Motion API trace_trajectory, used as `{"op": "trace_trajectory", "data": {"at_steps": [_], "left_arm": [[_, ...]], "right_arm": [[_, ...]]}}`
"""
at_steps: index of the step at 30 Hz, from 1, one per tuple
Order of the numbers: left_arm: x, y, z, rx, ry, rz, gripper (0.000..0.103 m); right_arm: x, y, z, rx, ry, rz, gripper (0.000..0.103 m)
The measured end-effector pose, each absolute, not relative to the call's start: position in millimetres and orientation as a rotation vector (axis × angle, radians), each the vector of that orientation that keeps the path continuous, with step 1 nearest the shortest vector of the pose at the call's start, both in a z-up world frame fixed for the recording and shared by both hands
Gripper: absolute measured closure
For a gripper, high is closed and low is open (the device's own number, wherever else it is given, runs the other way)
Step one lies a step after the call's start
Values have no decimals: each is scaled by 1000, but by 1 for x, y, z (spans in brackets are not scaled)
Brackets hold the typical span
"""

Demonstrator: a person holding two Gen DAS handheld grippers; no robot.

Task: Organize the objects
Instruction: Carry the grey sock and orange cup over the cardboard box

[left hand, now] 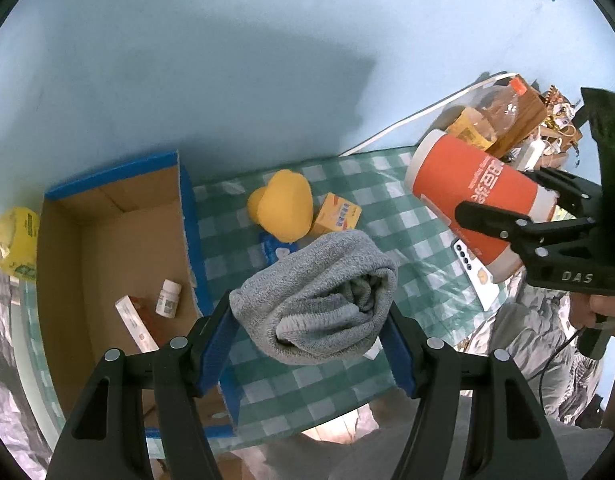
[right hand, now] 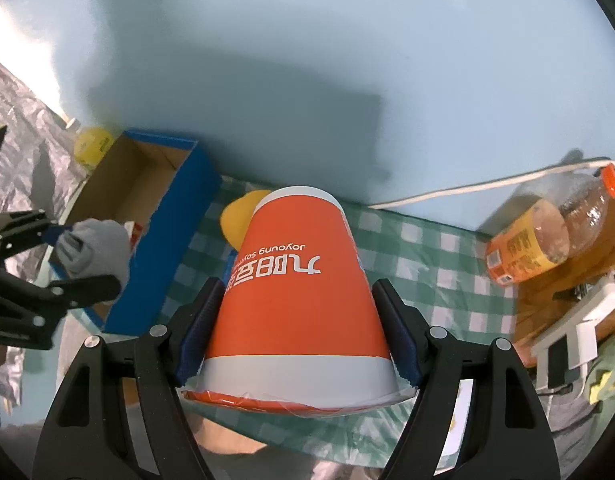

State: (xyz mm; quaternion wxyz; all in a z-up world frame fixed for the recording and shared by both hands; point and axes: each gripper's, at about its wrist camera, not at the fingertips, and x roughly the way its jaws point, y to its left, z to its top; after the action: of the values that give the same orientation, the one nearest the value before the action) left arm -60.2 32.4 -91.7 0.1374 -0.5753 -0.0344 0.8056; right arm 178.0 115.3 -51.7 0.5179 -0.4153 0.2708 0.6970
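Partway done: the cardboard box (left hand: 107, 240) at the table's left edge holds two items, one white pill bottle (left hand: 168, 298) and one flat carton (left hand: 136, 322). The left gripper (left hand: 311, 320) is clamped on one rolled grey sock (left hand: 319, 296), held just right of the box wall, and the right gripper (right hand: 295, 332) is clamped on one orange paper cup (right hand: 299, 292) above the table's middle. Still loose on the checked tablecloth (left hand: 387, 216): one yellow sponge (left hand: 281, 204), one small yellow box (left hand: 336, 216) and one blue packet (left hand: 273, 246).

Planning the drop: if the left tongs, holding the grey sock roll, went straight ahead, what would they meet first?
Probably the yellow sponge on the checked tablecloth, just beyond the grey sock roll; depth is unclear.
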Motion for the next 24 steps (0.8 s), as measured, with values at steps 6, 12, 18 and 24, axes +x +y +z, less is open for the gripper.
{"op": "trace_trajectory", "data": {"at_steps": [6,12,18,24], "left_arm": [[-55,21,-94,-1676,-143,2344,35],[-49,0,-93,-1687,-184,2374,34],[-39,-22,-92,-1710,-236,2423,35],[-29,-47,-90,-1727,-298,2476,34]], "right_arm": [[160,120,-56,-1043,628,1688,26],[138,125,-58,-1081,605,1738,26],[111,133,-53,-1100,577,1793,26],[81,138,-47,-1116,545,1853,26]]}}
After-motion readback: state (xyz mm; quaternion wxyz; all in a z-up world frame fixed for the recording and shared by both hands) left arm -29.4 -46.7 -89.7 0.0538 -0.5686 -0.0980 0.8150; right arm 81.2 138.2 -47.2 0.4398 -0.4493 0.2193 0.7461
